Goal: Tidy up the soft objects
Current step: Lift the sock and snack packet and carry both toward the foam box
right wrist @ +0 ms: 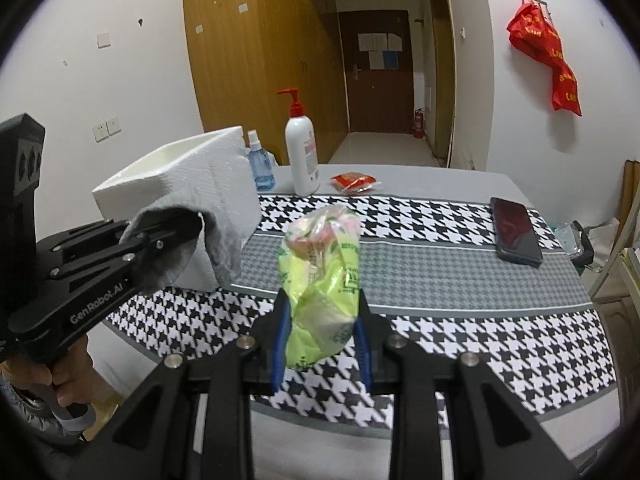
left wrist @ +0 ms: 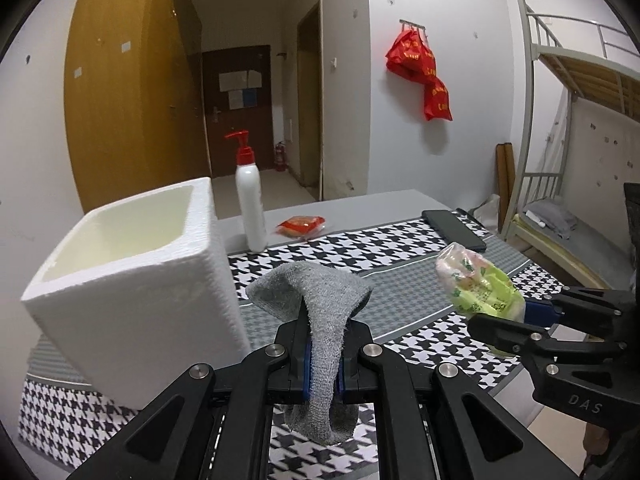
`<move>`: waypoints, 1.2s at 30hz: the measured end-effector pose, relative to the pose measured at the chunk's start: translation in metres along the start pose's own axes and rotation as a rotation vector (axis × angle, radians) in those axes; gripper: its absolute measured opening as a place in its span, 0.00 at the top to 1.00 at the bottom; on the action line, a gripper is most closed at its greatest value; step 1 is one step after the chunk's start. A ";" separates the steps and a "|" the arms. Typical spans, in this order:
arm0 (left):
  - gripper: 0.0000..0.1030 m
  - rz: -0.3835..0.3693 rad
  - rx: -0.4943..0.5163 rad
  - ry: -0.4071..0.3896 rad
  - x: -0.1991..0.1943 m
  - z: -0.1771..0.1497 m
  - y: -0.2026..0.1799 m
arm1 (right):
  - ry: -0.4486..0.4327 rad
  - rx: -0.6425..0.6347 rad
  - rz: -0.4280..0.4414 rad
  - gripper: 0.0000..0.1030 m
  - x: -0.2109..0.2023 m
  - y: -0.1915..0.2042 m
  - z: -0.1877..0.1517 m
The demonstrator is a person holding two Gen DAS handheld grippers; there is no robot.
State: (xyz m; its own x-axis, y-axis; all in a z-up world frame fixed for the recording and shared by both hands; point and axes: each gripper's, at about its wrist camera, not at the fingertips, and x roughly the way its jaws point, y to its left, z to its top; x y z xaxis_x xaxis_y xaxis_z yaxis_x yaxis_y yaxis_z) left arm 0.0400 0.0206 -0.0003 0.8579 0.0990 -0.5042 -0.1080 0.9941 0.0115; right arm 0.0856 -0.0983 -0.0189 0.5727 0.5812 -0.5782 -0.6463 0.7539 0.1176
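My left gripper (left wrist: 323, 344) is shut on a grey knitted cloth (left wrist: 316, 296) and holds it above the table, just right of a white foam box (left wrist: 132, 280). The cloth drapes over and below the fingers. In the right wrist view the left gripper (right wrist: 176, 232) with the cloth (right wrist: 212, 248) is in front of the foam box (right wrist: 192, 176). My right gripper (right wrist: 320, 320) is shut on a green and pink plastic packet (right wrist: 320, 264), held above the table; it also shows in the left wrist view (left wrist: 480, 284).
The table has a houndstooth cloth (right wrist: 440, 240). On it stand a white pump bottle (right wrist: 302, 152), a small blue spray bottle (right wrist: 260, 168), a red snack packet (right wrist: 354, 182) and a black phone (right wrist: 514, 232). A bunk bed (left wrist: 580, 120) stands right.
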 end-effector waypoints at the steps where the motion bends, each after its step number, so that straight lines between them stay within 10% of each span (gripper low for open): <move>1: 0.91 0.000 0.000 -0.005 -0.003 0.000 0.001 | -0.007 -0.003 -0.002 0.68 -0.002 0.004 0.000; 36: 0.91 0.122 -0.071 -0.151 -0.101 -0.028 0.069 | -0.153 -0.084 0.064 0.68 -0.056 0.089 0.004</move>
State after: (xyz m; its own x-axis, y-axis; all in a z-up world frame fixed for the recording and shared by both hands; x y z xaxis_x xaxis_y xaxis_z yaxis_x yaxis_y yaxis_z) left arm -0.0687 0.0781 0.0269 0.9011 0.2293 -0.3680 -0.2464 0.9692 0.0007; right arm -0.0022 -0.0628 0.0271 0.5951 0.6719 -0.4409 -0.7200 0.6895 0.0790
